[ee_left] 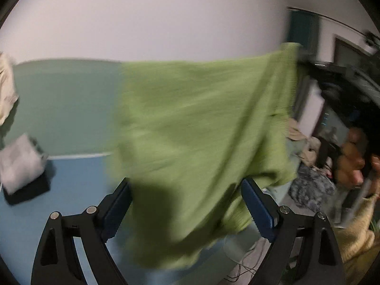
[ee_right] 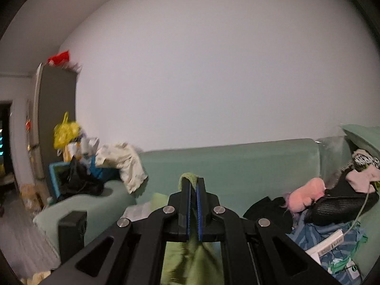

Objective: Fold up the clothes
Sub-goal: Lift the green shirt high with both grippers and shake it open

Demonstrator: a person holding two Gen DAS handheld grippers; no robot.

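One green garment [ee_left: 197,128] is being handled, lifted clear of the sofa [ee_left: 66,104] and hanging in the air. In the left wrist view, going left to right, a pale folded stack [ee_left: 20,163] is lying at about nine o'clock on a blue surface [ee_left: 78,178], and the blurred green cloth is filling the middle from eleven o'clock down to six o'clock. The left gripper [ee_left: 186,210] is standing with its jaws wide apart; the cloth is hanging across the gap between its blue pads [ee_left: 257,211], and no pinch on it is being shown. At three to four o'clock a hand [ee_left: 353,163] is being seen beside a yellow sleeve [ee_left: 356,237].

In the right wrist view, a heap of clothes [ee_right: 95,166] is lying on the sofa arm at nine o'clock. At six o'clock the right gripper [ee_right: 193,185] is being kept closed on a fold of the green garment [ee_right: 190,261], which is drooping below the jaws. More laundry [ee_right: 332,201] is piled at four o'clock.

Judged from this, the spreading-out step is in hand, with folding not yet begun. Next, a free corner or hem would need to be caught by the left gripper, so that the cloth is being held taut between both.
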